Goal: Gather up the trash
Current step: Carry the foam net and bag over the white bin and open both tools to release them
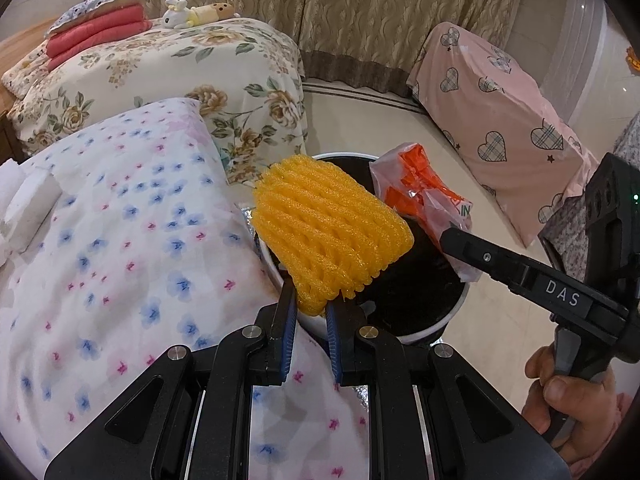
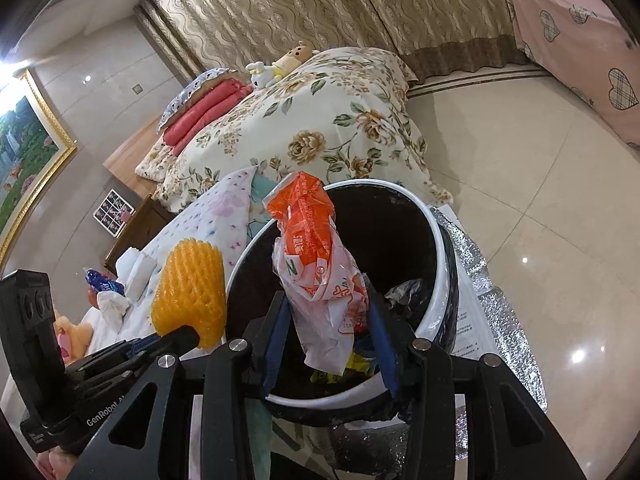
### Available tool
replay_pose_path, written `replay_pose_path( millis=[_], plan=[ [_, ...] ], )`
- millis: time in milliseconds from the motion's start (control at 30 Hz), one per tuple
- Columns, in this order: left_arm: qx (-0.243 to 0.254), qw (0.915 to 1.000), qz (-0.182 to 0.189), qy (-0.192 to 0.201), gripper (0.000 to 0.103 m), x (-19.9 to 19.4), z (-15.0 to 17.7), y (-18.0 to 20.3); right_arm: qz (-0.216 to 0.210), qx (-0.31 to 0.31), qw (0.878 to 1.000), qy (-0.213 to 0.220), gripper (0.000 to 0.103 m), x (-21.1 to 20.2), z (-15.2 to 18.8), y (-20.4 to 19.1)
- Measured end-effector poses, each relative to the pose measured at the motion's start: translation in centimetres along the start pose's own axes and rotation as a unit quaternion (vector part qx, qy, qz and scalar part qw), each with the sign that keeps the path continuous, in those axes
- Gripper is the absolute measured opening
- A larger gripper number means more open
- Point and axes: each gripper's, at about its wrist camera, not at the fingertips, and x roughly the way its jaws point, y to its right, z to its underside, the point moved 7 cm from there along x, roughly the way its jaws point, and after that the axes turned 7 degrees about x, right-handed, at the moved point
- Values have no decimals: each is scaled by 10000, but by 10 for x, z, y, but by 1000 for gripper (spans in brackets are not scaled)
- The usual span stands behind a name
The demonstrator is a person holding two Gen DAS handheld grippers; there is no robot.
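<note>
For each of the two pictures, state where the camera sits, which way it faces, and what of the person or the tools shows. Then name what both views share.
Left wrist: on the left tongs, facing down at the bin; yellow foam net pinched; right tongs, a hand show.
Right wrist: on the right tongs, over the bin; plastic bag between them; left tongs show.
Shared: bin, net, bag, floral bed.

Tile floor: white bin; foil sheet under it.

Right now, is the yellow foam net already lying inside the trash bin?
No, the yellow foam net is clamped in the left gripper above the rim of the trash bin.
</note>
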Motion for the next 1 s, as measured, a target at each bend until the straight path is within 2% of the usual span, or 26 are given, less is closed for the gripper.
replay_pose_path(
  millis=[333,433,467,533,567,600,633,700,800,900,1000],
  plan=[
    [26,10000,31,-39,13,7,-6,4,63,-4,10000,-9,42,5,-7,4],
    [66,10000,20,-30,16,7,-7,5,93,11,10000,-11,43,6,-9,4],
    [68,10000,27,-29,20,6,-6,5,92,12,10000,-8,43,6,-9,4],
    [37,10000,3,-26,37,4,-5,2,93,45,9999,-9,49,7,-10,4],
    [14,10000,-28,-12,48,3,-4,1,92,68,9999,-2,51,7,-10,4],
    [-30,10000,-51,22,50,1,-2,-2,87,80,9999,-1,57,7,-10,4],
    [-65,10000,-49,34,50,-1,-1,-4,83,101,9999,6,66,7,-10,3],
    [-157,9999,-58,25,51,-5,4,-9,46,115,9999,15,71,7,-8,1],
    [-321,9994,-103,51,51,-12,12,-20,-17,102,9999,-2,73,6,-4,-5],
    [-461,9988,-160,73,53,-20,21,-31,-107,85,9999,-9,79,4,0,-14],
    [-596,9978,-262,117,54,-31,32,-43,-193,37,9998,-24,80,2,4,-26]
  ],
)
